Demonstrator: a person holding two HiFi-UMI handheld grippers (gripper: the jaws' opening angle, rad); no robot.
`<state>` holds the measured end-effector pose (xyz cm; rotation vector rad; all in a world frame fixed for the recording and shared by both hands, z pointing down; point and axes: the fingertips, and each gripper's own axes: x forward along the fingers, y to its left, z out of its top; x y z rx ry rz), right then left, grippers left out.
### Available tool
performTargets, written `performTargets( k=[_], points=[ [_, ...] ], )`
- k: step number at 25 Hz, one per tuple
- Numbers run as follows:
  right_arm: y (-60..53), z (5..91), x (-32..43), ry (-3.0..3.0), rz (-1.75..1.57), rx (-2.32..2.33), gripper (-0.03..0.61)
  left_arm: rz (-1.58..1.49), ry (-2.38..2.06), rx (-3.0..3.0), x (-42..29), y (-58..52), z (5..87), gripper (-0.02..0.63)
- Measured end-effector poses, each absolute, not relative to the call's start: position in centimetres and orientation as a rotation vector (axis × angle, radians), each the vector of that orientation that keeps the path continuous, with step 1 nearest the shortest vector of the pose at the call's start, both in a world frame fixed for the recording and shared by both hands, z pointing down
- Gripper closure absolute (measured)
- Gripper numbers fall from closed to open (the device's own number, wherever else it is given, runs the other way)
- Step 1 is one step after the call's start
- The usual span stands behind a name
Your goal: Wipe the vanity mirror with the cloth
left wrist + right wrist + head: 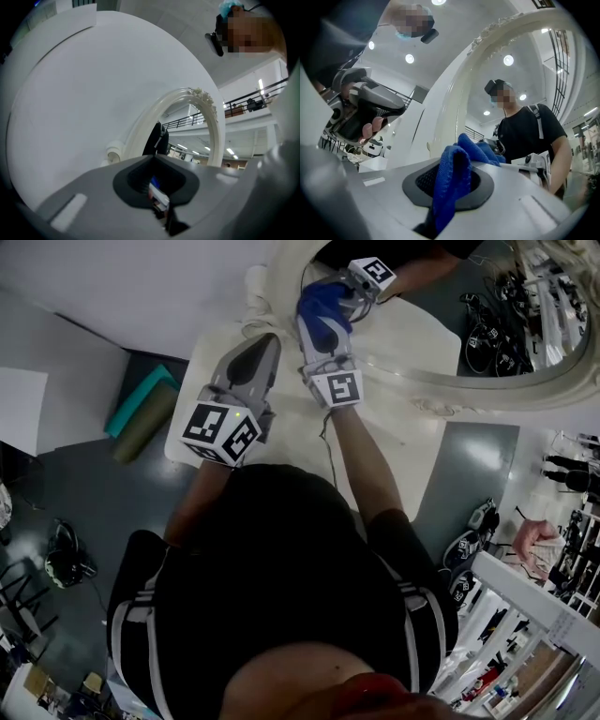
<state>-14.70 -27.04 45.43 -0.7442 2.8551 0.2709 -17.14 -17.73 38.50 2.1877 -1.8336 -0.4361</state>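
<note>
The vanity mirror's ornate white frame [424,382] stands at the back of a white table [208,360]. My right gripper [324,322] is shut on a blue cloth [322,306], and the cloth's bunched end lies against the glass near the frame's left side. The reflected gripper shows just above. In the right gripper view the cloth [451,180] fills the jaws beside the frame [464,96]. To the left of the right one, my left gripper [264,347] is shut with nothing held, pointing at the frame's left edge [213,127]. Its closed jaws [155,159] show low in its own view.
Rolled teal and olive mats [141,411] lie on the dark floor left of the table. A dark bag [64,561] sits further left. Shoes [465,549] lie on the floor at the right, beside a white railing [525,601]. A white wall is behind the table.
</note>
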Motion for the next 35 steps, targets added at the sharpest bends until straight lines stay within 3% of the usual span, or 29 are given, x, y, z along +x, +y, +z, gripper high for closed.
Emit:
performTargets(
  k=[18,35],
  points=[
    [-23.7,45.4,-12.5,2.862,0.012,-0.832,0.534,-0.432,-1.825,2.215,-16.3,-16.5,37.9,0.604],
    [-19.5,42.9,-2.5,2.73,-0.166,-1.132,0.534,-0.361,-1.765,2.308,-11.2,-13.4,37.2,0.604]
  ],
)
